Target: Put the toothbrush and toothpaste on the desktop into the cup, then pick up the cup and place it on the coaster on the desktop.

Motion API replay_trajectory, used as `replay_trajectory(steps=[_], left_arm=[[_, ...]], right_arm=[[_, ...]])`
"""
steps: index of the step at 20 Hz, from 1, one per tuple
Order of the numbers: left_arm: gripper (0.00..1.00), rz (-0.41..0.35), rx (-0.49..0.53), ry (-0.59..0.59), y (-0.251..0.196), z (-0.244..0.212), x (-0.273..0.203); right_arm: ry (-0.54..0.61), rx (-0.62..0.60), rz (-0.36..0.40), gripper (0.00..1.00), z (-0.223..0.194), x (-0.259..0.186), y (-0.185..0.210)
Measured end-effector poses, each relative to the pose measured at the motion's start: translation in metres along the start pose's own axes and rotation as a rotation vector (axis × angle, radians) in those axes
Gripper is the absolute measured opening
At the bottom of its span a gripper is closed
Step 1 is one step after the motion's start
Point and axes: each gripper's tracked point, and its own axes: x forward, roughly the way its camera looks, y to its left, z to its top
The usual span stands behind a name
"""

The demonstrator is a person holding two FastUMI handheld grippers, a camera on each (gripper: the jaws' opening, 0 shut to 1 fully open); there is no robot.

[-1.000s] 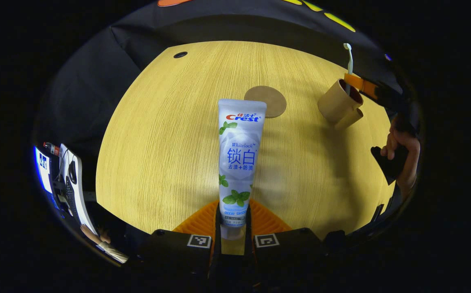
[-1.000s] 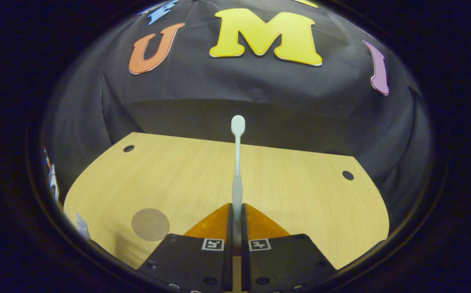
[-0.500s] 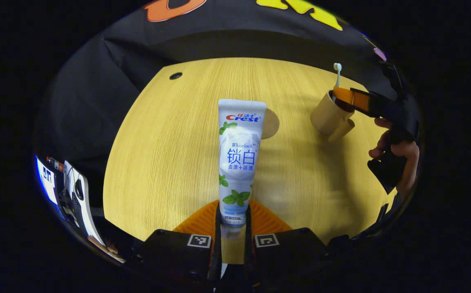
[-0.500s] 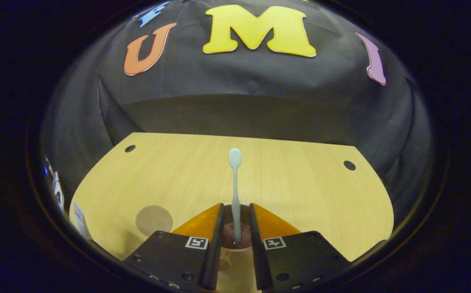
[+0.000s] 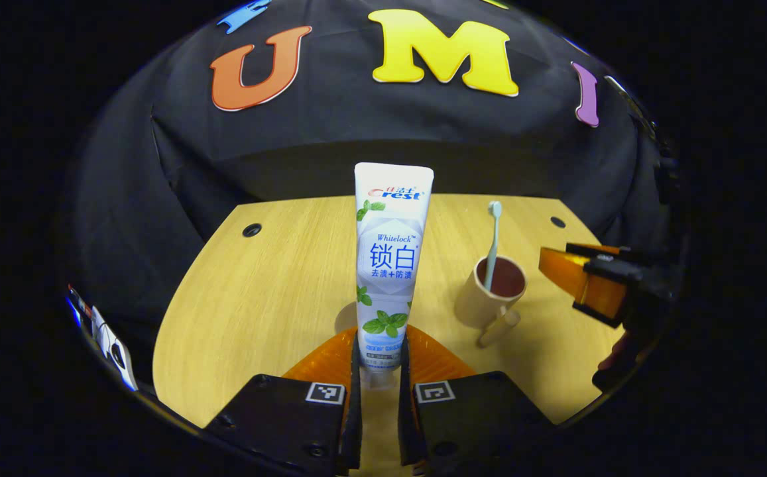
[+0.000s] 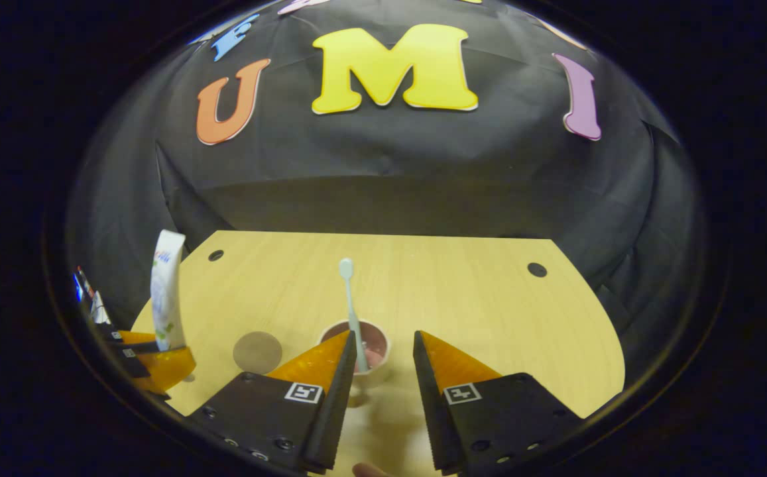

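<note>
in the left gripper view, the cap end of the upright white toothpaste tube with green mint leaves (image 5: 391, 265) is hidden between the fingers of the left gripper (image 5: 379, 371), and the tube covers most of the round brown coaster (image 5: 345, 319) behind it. the lower handle of the pale green toothbrush (image 5: 491, 245) is hidden inside the tan cup with a dark red inside (image 5: 489, 298). in the right gripper view, the cup's near side is covered by the right gripper (image 6: 380, 344)

The pale toothbrush (image 6: 350, 311) stands in the round tan cup (image 6: 359, 361) on the wooden table (image 6: 489, 318). The flat round coaster (image 6: 257, 352) lies at the cup's nine o'clock, with the white toothpaste tube (image 6: 166, 291) farther that way.
</note>
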Motion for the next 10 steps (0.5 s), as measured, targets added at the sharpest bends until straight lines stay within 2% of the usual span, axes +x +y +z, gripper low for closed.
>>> replay_trajectory(steps=[5, 8, 9, 10], left_arm=[[0.25, -0.089, -0.015, -0.208, -0.071, 0.062, 0.037], [0.24, -0.120, -0.032, -0.293, -0.089, 0.078, 0.046], [0.24, -0.121, -0.041, -0.311, -0.095, 0.080, 0.053], [0.24, -0.117, -0.052, -0.328, -0.097, 0.082, 0.057]], right_arm=[[0.004, 0.043, -0.096, 0.63, -0.004, -0.020, -0.065], [0.027, 0.066, -0.139, 0.73, -0.017, -0.025, -0.097], [0.034, 0.073, -0.155, 0.74, -0.022, -0.026, -0.107], [0.042, 0.077, -0.179, 0.80, -0.027, -0.027, -0.117]])
